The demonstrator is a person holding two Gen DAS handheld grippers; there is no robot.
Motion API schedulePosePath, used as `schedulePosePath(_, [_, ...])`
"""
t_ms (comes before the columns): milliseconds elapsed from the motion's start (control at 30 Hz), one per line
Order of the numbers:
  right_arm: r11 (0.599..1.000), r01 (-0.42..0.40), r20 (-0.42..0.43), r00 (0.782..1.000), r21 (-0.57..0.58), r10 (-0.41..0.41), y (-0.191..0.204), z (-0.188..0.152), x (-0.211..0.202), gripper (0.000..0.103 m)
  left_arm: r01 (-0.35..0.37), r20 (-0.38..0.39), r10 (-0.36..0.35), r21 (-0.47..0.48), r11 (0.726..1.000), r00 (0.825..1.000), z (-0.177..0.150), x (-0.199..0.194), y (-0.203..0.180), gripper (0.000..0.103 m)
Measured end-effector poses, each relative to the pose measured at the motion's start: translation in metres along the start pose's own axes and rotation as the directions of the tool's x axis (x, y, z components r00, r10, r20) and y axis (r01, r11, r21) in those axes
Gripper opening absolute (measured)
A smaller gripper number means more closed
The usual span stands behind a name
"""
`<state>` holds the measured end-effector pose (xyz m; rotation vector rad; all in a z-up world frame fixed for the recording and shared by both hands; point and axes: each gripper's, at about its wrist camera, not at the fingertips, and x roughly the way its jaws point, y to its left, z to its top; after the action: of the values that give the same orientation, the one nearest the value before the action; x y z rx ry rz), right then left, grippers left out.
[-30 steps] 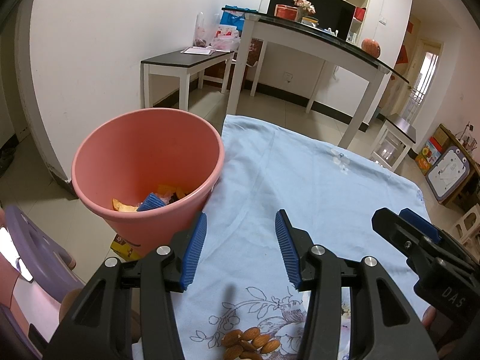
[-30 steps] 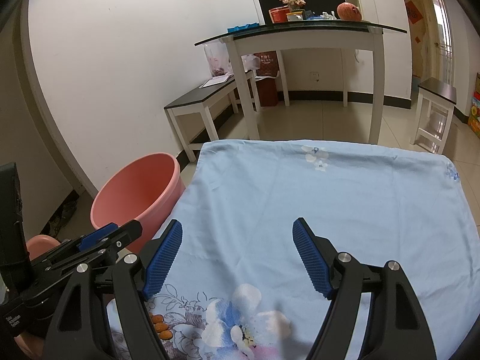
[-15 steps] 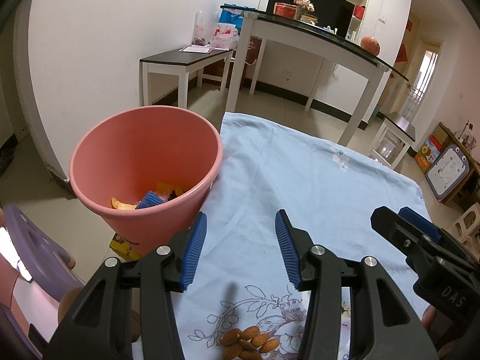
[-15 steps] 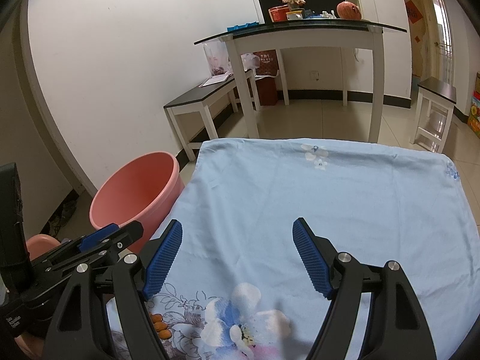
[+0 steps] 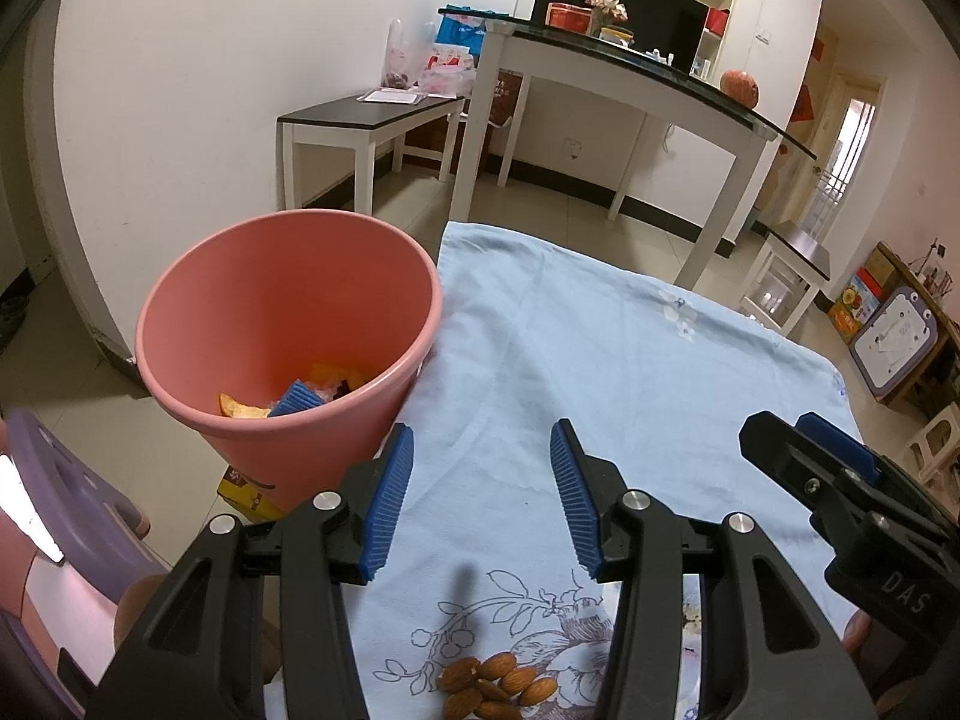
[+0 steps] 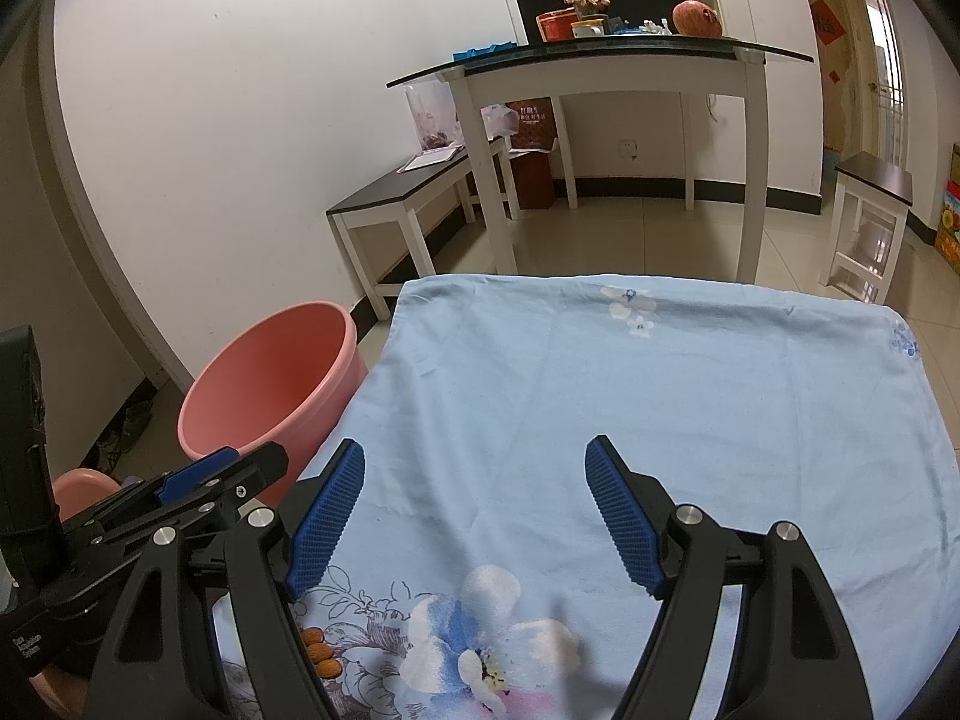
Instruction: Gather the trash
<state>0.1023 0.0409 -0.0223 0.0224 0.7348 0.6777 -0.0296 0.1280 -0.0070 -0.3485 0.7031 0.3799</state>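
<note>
We see brown almonds (image 5: 493, 684) clustered on the floral blue cloth (image 5: 630, 372), just below our left gripper (image 5: 480, 501), spread empty. Our right gripper (image 6: 474, 510) gapes wide, holding nothing. The pink bin (image 5: 258, 312) holds scraps.

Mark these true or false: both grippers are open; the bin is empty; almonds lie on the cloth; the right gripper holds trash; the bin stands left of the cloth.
1. Both grippers are open: true, left gripper and right gripper have their fingers spread.
2. The bin is empty: false, scraps lie at its bottom.
3. Almonds lie on the cloth: true.
4. The right gripper holds trash: false, nothing is between its fingers.
5. The bin stands left of the cloth: true.
</note>
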Motion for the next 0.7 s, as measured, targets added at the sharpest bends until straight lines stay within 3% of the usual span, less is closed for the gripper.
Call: schedulePosePath(700, [1.000, 0.004, 0.001, 1.000, 0.005, -0.004, -0.0039, -0.0028, 0.0003, 0.075, -0.010, 0.009, 0.010, 0.014, 1.000, 1.000, -0.0043, 0.0005, -0.0017, 0.048])
